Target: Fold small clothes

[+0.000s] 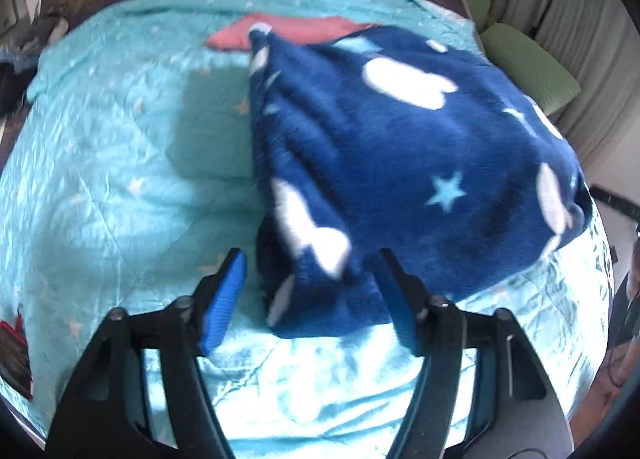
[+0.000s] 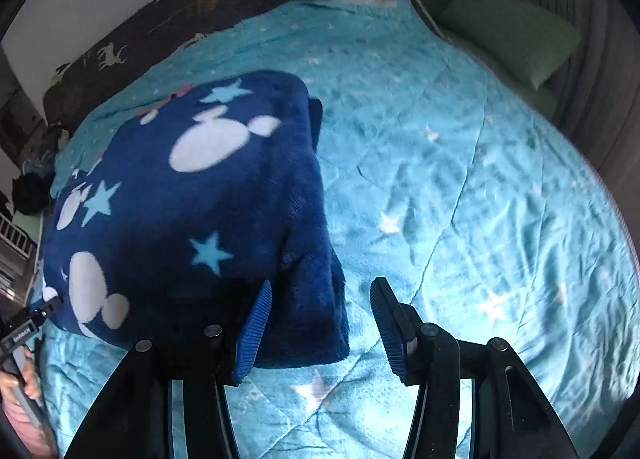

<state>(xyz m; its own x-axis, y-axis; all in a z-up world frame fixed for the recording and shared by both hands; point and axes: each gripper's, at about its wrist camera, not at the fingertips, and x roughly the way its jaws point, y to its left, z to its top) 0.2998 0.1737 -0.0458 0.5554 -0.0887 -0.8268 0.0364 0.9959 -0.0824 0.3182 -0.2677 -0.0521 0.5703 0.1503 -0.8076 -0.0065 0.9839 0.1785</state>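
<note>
Left wrist: unlabelled navy fleece garment (image 1: pixel 400 163)

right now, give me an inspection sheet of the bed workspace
surface: turquoise star-print quilt, wrinkled, spread over the bed.
job's things: navy fleece garment with white mouse-head shapes and light blue stars, bunched on the quilt; a corner lies between each pair of jaws.
clutter: pink cloth flat behind the garment; red-edged item at the left quilt edge, unclear what.
grippers: left gripper jaws apart around a fleece corner; right gripper jaws apart, fleece edge against its left pad.
cables: nothing seen.
surroundings: dark deer-print blanket at the far side, green pillow, curtains.
</note>
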